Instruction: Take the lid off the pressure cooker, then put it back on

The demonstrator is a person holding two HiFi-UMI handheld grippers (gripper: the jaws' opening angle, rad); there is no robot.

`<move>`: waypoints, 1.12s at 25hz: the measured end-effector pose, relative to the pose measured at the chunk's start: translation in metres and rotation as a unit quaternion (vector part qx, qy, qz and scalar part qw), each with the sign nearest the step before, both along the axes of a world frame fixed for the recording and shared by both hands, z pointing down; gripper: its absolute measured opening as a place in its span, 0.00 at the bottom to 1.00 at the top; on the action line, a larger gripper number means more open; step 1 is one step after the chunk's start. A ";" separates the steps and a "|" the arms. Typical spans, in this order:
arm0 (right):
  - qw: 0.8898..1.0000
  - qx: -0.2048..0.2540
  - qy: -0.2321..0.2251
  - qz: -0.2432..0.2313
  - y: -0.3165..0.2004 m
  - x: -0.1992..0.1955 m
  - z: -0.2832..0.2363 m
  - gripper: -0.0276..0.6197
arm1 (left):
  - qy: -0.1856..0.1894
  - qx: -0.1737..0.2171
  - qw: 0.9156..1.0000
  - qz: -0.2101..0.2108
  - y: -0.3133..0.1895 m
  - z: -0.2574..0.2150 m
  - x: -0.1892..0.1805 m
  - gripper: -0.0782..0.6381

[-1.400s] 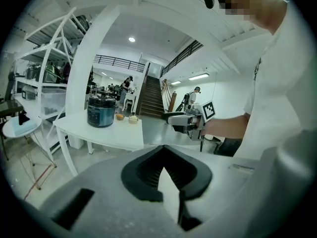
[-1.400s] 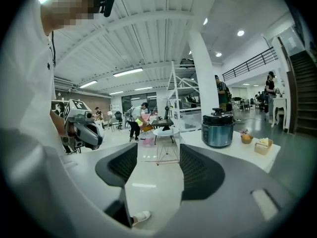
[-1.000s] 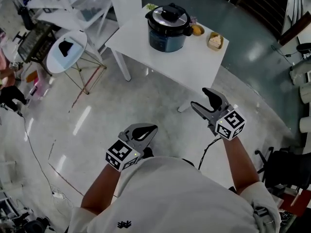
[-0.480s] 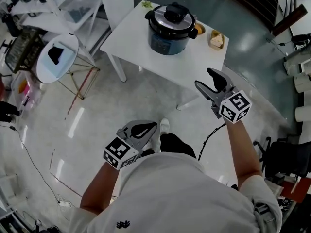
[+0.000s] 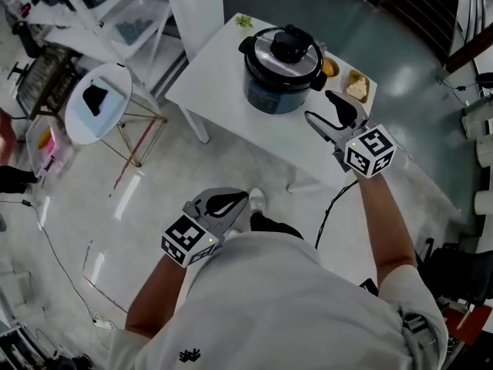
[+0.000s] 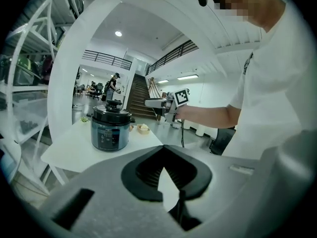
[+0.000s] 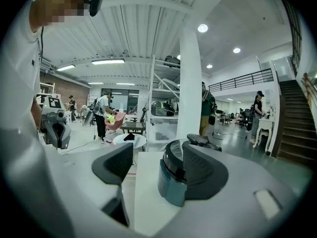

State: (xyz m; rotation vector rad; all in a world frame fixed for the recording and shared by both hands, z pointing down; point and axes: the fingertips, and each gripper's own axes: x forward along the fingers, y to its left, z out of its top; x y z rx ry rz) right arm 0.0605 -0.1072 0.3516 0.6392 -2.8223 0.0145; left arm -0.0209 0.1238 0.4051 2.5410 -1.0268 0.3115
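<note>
The blue pressure cooker (image 5: pixel 281 79) stands on a white table (image 5: pixel 219 75) with its black-knobbed lid (image 5: pixel 286 52) on. It also shows in the left gripper view (image 6: pixel 110 130) and, close up, in the right gripper view (image 7: pixel 171 182). My right gripper (image 5: pixel 322 106) hovers over the table's near edge just right of the cooker. Its jaws are opening, nothing is between them, and it does not touch the pot. My left gripper (image 5: pixel 239 204) hangs back over the floor, short of the table, with its jaws shut and empty (image 6: pixel 162 148).
Two small dishes of food (image 5: pixel 357 85) sit on the table to the right of the cooker. A round white side table (image 5: pixel 96 102) and white shelving (image 5: pixel 100 6) stand to the left, next to a white pillar (image 5: pixel 192 6). People stand far off in the hall.
Both grippers moved forward toward the table. The right one went from above the floor to the table's edge beside the cooker. The left one trails behind.
</note>
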 end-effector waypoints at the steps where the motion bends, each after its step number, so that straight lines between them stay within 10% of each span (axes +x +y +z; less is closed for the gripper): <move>1: 1.000 0.002 0.001 -0.002 -0.013 -0.004 -0.001 0.55 | -0.003 0.002 1.000 -0.003 -0.010 -0.002 -0.002 0.12; 28: 0.994 -0.019 0.074 -0.078 -0.216 -0.108 0.054 0.63 | -0.003 -0.018 0.997 -0.080 -0.169 0.009 -0.053 0.12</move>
